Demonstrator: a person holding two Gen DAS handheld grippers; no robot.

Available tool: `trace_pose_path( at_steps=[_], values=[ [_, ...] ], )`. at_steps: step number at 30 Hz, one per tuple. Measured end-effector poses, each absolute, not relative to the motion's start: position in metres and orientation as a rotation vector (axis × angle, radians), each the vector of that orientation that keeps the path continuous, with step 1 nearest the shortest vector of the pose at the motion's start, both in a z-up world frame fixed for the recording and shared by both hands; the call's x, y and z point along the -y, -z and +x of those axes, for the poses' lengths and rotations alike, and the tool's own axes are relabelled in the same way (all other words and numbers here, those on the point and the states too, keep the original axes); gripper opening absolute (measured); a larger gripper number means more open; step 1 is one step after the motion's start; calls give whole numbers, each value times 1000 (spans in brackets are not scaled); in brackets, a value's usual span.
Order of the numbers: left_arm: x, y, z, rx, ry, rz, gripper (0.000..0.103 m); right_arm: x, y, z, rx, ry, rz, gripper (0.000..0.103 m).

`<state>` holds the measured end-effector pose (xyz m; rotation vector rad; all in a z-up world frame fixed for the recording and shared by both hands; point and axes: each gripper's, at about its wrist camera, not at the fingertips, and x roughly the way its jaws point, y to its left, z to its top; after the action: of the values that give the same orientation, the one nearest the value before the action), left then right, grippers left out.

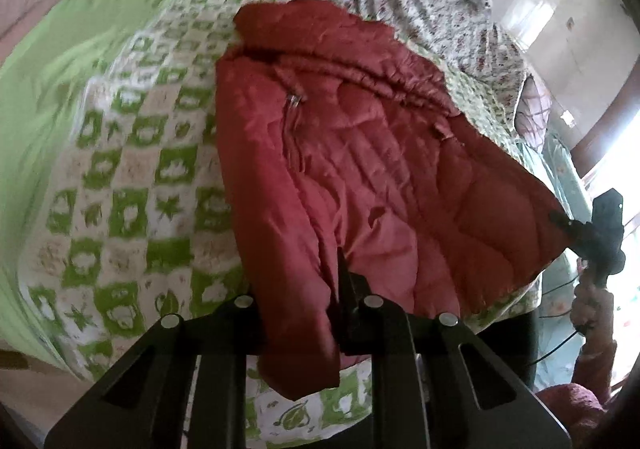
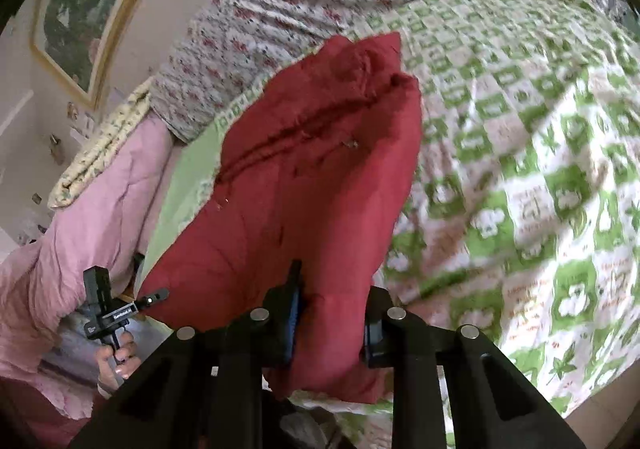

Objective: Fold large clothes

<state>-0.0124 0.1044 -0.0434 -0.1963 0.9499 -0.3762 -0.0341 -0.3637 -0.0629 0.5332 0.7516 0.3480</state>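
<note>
Red jacket (image 1: 360, 153) lifted over green checked quilt (image 1: 132, 185). Left gripper (image 1: 298, 301) pinching one hem corner, right gripper (image 2: 332, 313) pinching the other. Floral sheet (image 2: 288, 9) behind.

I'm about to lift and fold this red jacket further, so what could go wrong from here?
1. The red jacket is thick and puffy; the left gripper and right gripper each pinch only an edge, so it may slip out.
2. Its near corner overhangs the green checked bedspread; if released, it could slide off.
</note>
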Motion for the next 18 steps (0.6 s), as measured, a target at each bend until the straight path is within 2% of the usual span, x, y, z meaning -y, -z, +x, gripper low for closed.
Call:
trace_pose_path(
  at_steps=[18],
  values=[
    [-101,-28,32,-756,361,-193,16,373,-3,17,-562,-371,527,20]
  ],
)
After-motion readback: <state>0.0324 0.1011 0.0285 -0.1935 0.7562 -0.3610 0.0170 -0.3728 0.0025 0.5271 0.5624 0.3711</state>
